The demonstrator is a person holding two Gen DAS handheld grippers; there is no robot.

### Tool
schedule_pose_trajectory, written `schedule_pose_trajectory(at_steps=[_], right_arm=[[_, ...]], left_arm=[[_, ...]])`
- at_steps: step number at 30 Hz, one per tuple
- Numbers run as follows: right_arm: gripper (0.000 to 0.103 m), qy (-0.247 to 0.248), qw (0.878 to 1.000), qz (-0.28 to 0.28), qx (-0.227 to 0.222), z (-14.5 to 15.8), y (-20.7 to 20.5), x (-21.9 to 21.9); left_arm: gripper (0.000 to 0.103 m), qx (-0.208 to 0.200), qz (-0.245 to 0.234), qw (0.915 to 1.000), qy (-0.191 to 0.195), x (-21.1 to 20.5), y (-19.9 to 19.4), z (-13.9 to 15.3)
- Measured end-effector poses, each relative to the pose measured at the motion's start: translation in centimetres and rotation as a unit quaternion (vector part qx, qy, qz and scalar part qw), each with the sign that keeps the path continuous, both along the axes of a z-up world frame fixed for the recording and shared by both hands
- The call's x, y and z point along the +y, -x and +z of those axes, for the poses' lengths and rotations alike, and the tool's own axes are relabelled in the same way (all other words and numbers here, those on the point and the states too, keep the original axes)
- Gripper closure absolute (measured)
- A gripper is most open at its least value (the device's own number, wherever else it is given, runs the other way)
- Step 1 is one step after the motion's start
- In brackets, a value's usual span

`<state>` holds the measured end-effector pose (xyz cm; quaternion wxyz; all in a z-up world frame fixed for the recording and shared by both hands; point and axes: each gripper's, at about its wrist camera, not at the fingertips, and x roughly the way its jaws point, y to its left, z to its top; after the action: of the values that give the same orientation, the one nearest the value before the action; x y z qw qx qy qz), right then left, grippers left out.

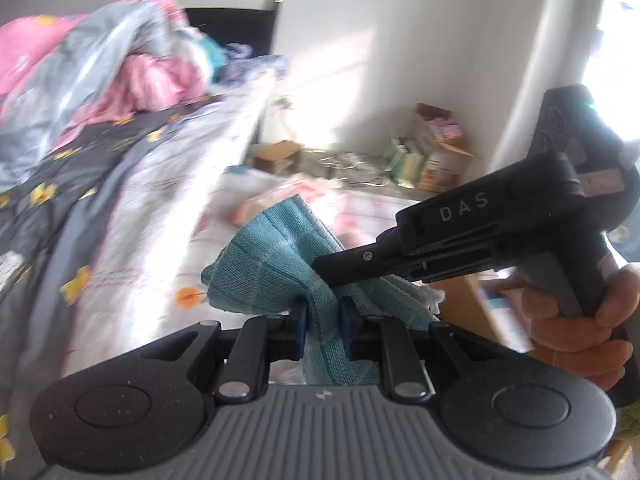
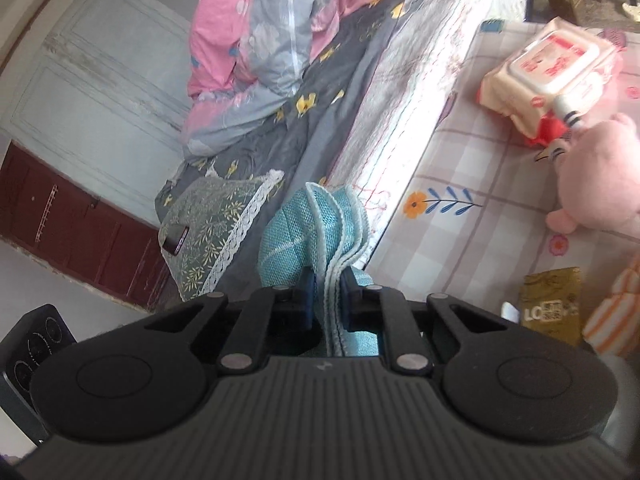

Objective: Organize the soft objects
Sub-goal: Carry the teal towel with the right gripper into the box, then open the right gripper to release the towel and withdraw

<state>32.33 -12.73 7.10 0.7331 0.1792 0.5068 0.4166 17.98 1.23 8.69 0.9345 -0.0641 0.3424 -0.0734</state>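
Left gripper: clamped on the teal towel, the cloth pinched between its pads.
Right gripper: closed on the same towel's folded edges, which stand up between the fingers.
Towel's place: held off the surface by both grippers, beside the bed.
Left view only: the right gripper from outside, gripped by a hand; boxes, blurred, possibly cardboard, by the wall.
Right view only: wipes pack, pink plush, floral pillow.
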Motion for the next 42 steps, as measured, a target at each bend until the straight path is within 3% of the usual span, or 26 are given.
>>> schedule_pose_trajectory(at_steps=[6, 11, 19, 24, 26, 33, 36, 42], right_arm=[[0.091, 0.001, 0.995, -0.103, -0.018, 2.5, 2.5, -12.3], [0.091, 0.015, 0.982, -0.187, -0.020, 2.0, 5.2, -21.8], [0.092, 0.065, 0.959, -0.272, 0.032, -4.4, 8.9, -32.2], [0.092, 0.114, 0.950, -0.281, 0.073, -9.3, 9.5, -34.1], [0.092, 0.130, 0.948, -0.276, 0.092, -11.2, 9.1, -34.1], [0.092, 0.147, 0.944, -0.267, 0.126, -15.2, 8.4, -34.5], [0.092, 0.145, 0.945, -0.264, 0.126, -15.9, 7.6, -33.9], [0.088, 0.143, 0.942, -0.274, 0.132, -16.8, 6.8, -33.2]], left_arm=[[0.085, -0.002, -0.115, 0.9931, 0.020, -8.8, -1.6, 1.1], [0.085, 0.025, -0.190, 0.9812, 0.025, -16.5, -2.8, -0.2], [0.085, 0.127, -0.266, 0.9557, 0.002, -26.2, -4.5, -7.6], [0.084, 0.198, -0.281, 0.9382, -0.043, -29.7, -5.5, -12.7], [0.079, 0.216, -0.278, 0.9344, -0.053, -29.9, -5.7, -13.9], [0.070, 0.214, -0.255, 0.9409, -0.063, -29.1, -6.2, -14.0], [0.070, 0.204, -0.240, 0.9466, -0.068, -28.5, -6.2, -13.4], [0.066, 0.198, -0.230, 0.9504, -0.067, -27.8, -6.0, -12.8]])
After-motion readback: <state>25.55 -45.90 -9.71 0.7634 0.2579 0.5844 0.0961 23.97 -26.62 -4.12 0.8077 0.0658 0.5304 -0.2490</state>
